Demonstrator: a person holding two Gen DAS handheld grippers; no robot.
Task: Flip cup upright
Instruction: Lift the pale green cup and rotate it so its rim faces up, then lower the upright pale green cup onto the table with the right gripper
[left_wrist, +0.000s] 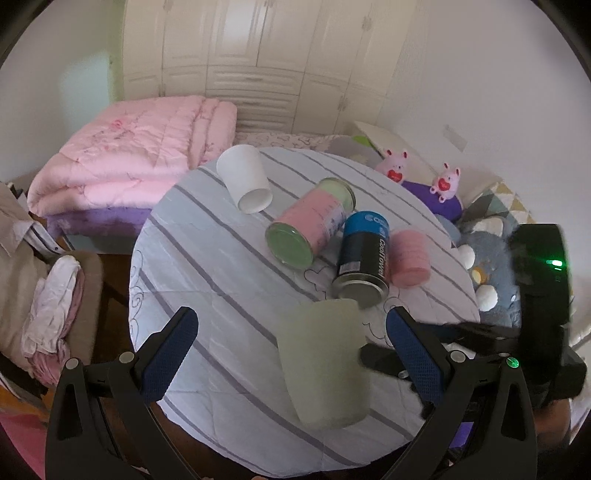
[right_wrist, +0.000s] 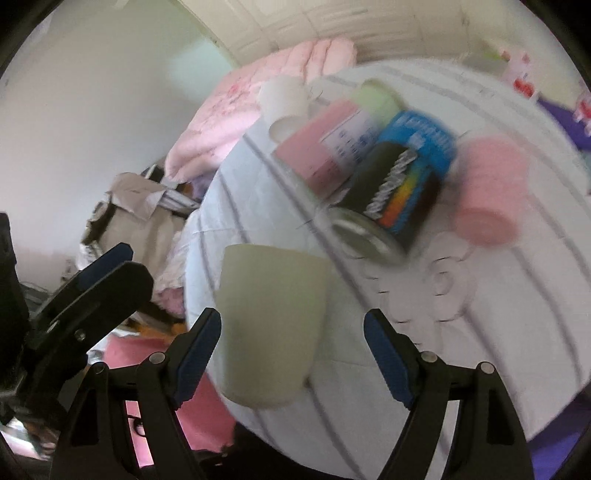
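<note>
Task progress: not yet done, as far as I can judge; the pale green cup (left_wrist: 325, 363) lies on its side on the round table (left_wrist: 221, 258), so the grasp and the turn to upright are both left.
Cup position: straight ahead of both grippers, between their fingers in each view but touching neither; which end is the mouth I cannot tell through the blur.
Left gripper (left_wrist: 291, 354): fingers spread wide, holding nothing, cup framed between them.
Right gripper (right_wrist: 291, 358): also spread wide and empty; the cup sits nearer its left finger; the view is motion-blurred.
Gripper crowding: the right gripper's body shows just beyond the left gripper's right finger, so the two are close and could clash.
Beyond the cup: a blue-and-black can (left_wrist: 364, 254) lies just past it, with a pink-and-green can (left_wrist: 312, 225), a pink cup (left_wrist: 408, 256) and a white cup (left_wrist: 245, 179) farther on, all on their sides.
Edge: the cup is near the table's near edge, below the fingers; a push toward the grippers risks rolling it off.
Open room: bare striped cloth lies to the left of the cup, the best space for setting it upright.
</note>
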